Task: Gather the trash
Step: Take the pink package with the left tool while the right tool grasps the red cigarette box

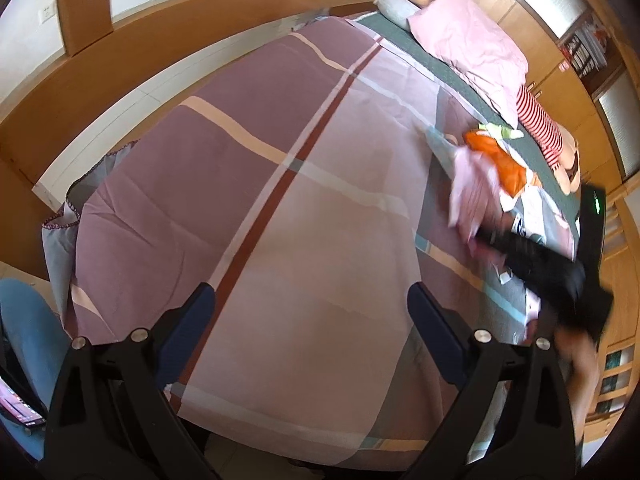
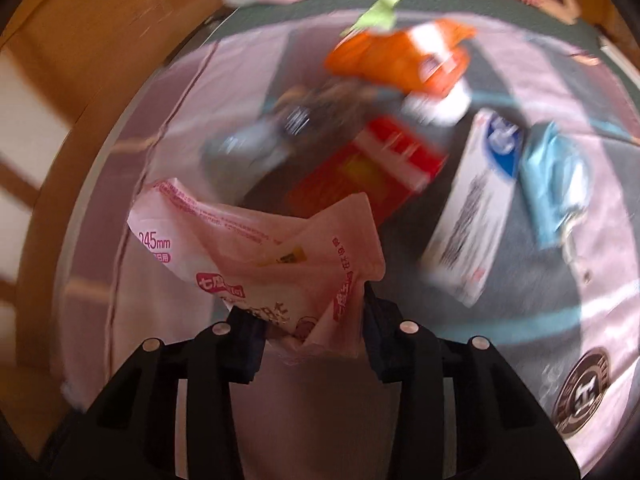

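My right gripper [image 2: 312, 320] is shut on a crumpled pink plastic wrapper [image 2: 256, 248] with red print, held up off the bed. Past it on the bed lies a heap of trash: an orange bag [image 2: 400, 56], a red box [image 2: 372, 168], a white and blue box [image 2: 476, 208], a light blue packet [image 2: 556, 184] and a green scrap [image 2: 380, 12]. The left wrist view shows the right gripper [image 1: 484, 236] at the right with the pink wrapper [image 1: 472, 196] hanging from it. My left gripper [image 1: 312, 312] stands open over the bare bedspread [image 1: 240, 200], with nothing between its fingers.
A pink pillow [image 1: 468, 40] and a red-striped cloth [image 1: 536, 120] lie along the bed's far side. Wooden panelling [image 1: 160, 52] runs behind the bed. A blue object [image 1: 28, 328] and a lit screen [image 1: 16, 404] sit at the lower left. A round emblem [image 2: 584, 388] marks the cover.
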The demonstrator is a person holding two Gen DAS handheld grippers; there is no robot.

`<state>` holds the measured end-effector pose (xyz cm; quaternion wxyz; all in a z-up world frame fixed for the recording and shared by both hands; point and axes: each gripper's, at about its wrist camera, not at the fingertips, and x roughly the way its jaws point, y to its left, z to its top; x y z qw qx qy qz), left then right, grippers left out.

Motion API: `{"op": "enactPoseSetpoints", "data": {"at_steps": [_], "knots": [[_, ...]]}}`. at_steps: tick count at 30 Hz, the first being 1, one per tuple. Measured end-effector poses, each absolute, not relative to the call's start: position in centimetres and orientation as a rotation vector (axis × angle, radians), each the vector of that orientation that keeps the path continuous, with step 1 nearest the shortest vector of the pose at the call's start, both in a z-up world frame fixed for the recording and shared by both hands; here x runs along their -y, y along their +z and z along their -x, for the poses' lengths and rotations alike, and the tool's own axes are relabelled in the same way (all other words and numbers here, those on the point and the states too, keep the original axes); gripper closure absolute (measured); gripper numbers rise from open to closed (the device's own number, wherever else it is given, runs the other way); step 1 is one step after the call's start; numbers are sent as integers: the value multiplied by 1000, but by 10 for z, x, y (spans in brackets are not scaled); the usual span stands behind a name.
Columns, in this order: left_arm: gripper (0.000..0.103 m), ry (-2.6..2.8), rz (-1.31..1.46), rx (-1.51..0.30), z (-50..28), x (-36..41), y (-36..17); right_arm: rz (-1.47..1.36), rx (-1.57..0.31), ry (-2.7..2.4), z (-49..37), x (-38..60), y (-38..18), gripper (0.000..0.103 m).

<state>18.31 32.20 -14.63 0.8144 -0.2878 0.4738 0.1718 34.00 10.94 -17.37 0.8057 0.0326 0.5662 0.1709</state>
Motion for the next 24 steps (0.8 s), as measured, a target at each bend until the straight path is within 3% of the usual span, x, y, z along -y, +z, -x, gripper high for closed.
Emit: {"op": "enactPoseSetpoints", "data": {"at_steps": [6, 8, 10, 17, 24], "knots": [[7, 392, 665, -999, -178, -336, -148, 14, -1292, 556, -281, -124, -174, 58], [7, 391, 671, -1008, -177, -336, -150, -24, -1299, 598, -274, -122, -170, 35], [7, 387, 675, -1020, -178, -336, -154, -81, -1316, 625, -273, -115, -168, 23], [7, 407, 691, -999, -194, -334, -155, -368, -1107, 271, -312, -45, -145, 22], [6, 171, 545, -1069, -247, -292, -160, -499, -1091, 158, -387, -70, -179, 18]]}}
